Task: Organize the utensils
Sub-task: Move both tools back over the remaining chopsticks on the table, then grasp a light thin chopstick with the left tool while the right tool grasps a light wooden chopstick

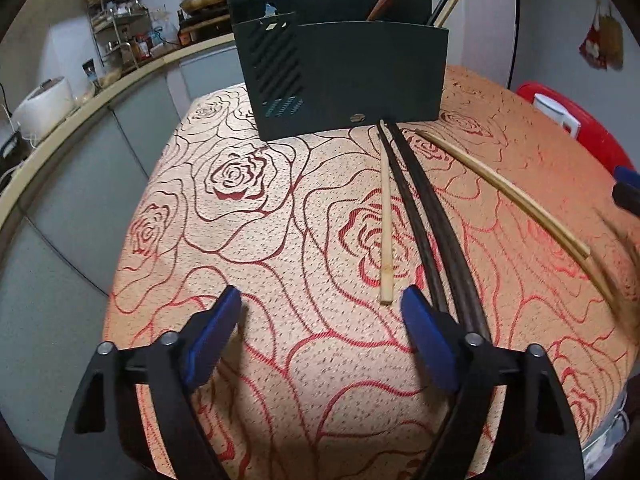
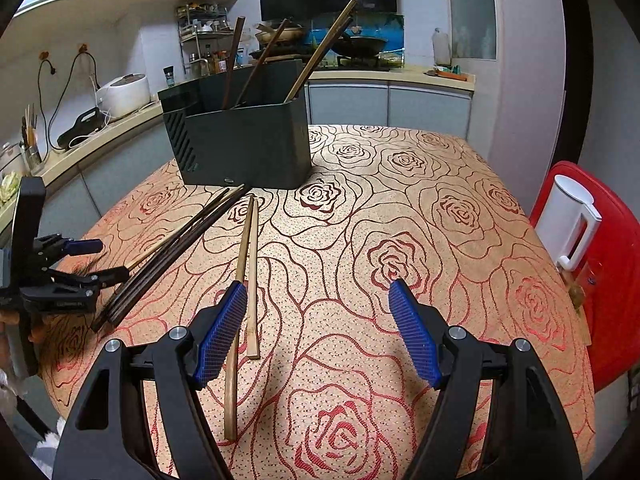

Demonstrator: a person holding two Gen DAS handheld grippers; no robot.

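A dark utensil holder [image 1: 344,80] stands at the far side of the rose-patterned table [image 1: 280,208], with several chopsticks upright in it; it also shows in the right wrist view [image 2: 244,140]. Dark chopsticks [image 1: 424,216] and a pale bamboo chopstick [image 1: 386,216] lie flat in front of it, just beyond my open left gripper [image 1: 324,312]. Another pale chopstick [image 1: 504,192] lies further right. In the right wrist view, two pale chopsticks [image 2: 250,264] lie by the left finger of my open right gripper [image 2: 318,308]. Dark chopsticks [image 2: 172,256] lie beside the left gripper [image 2: 92,260].
A red chair [image 2: 600,264] with a white jug [image 2: 568,224] on it stands at the table's right edge. A kitchen counter [image 2: 104,132] with a rice cooker [image 2: 124,94] runs along the left and back.
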